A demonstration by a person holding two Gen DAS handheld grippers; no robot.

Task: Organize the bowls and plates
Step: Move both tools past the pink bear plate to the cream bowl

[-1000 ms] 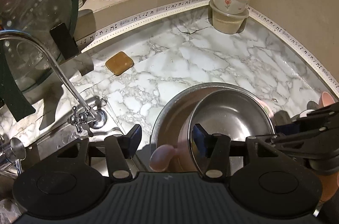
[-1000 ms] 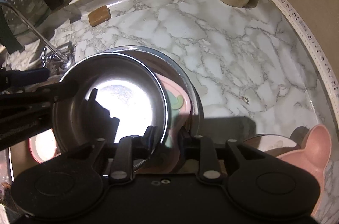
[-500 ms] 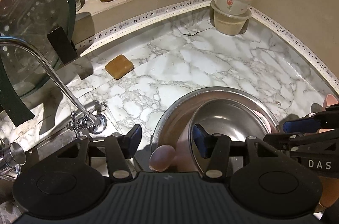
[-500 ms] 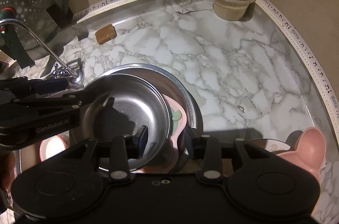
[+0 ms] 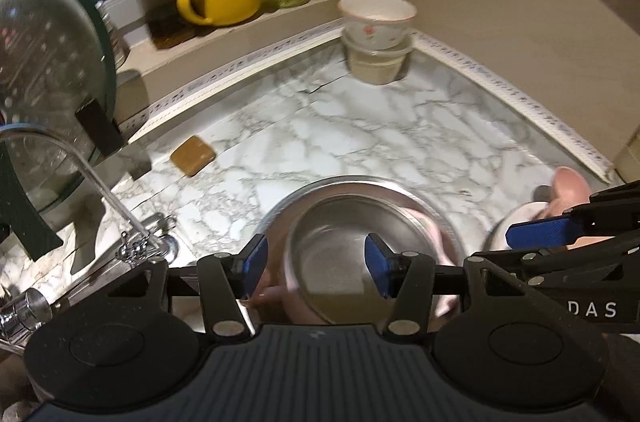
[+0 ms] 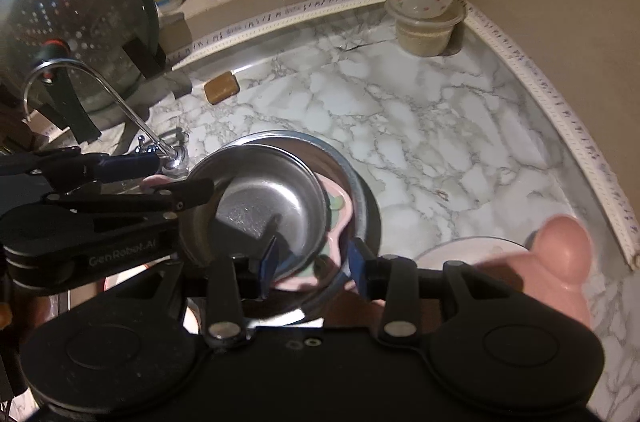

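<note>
The right claw [image 6: 312,264], its jaws just parted, stands released over the small round steel bowl [image 6: 264,206], now nested on a pink plate [image 6: 340,222] inside the wide steel basin [image 6: 362,198] on the marble bench [image 6: 420,126]; the left claw [image 5: 314,266] hangs open above that bowl. Stacking looks done.

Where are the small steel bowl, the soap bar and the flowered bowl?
Small steel bowl [image 6: 256,206], right wrist view, inner floor.
Soap bar [image 6: 221,87], right wrist view, top face.
Flowered bowl [image 5: 376,28], left wrist view, outer wall.
</note>
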